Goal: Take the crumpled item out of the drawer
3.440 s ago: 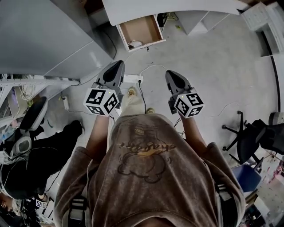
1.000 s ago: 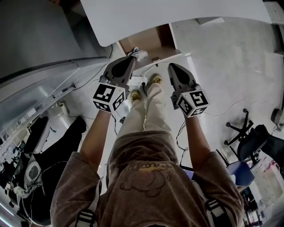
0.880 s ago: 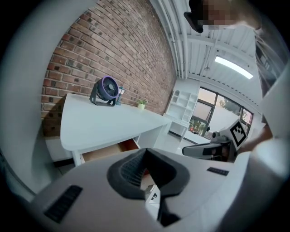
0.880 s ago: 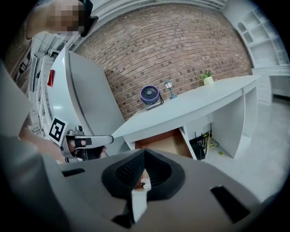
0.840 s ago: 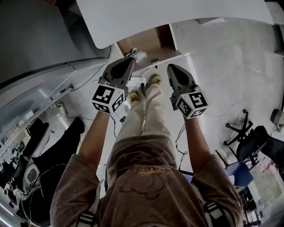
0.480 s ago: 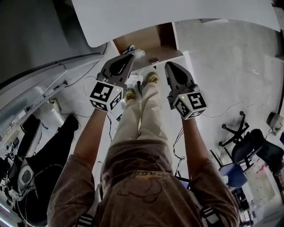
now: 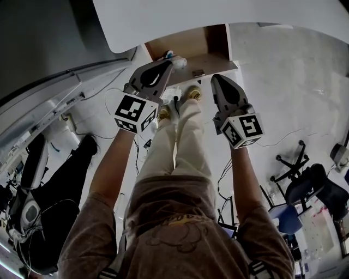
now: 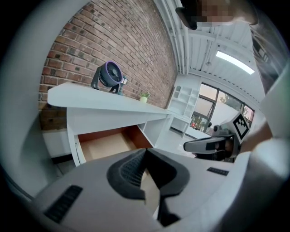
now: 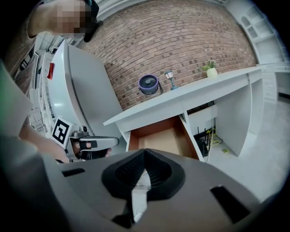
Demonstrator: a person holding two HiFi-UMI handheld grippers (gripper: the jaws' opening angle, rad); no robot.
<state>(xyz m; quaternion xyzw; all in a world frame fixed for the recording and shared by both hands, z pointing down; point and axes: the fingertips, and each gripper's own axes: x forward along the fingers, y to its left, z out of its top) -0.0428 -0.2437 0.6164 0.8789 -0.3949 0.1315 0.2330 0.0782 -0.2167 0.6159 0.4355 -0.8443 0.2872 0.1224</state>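
step: approach. Both grippers are held out toward the open drawer and the item is not yet taken.
drawer: pulled out from under the white desk, at 12 o'clock in the head view. Its tan bottom is mostly bare.
crumpled item: small white wad inside the drawer, at the front-left corner against the front panel.
left gripper: nearest the item, which sits just past its tip at about 1 o'clock. Looks apart, but contact is hard to tell from above.
left fingers: closed together, nothing between them.
right gripper: short of the drawer front. The item is near, at its 10 o'clock.
right fingers: closed and empty. The pale sliver in the gap reads as background, not a held thing.
next move (judgement): open the left fingers, dip the tip over the front panel into the corner, straddle the wad, close, then lift clear.
watch for (judgement): the wad is tucked tight in the corner, so a finger may hit the panel or side wall. A soft wad may slip from a shallow pinch.
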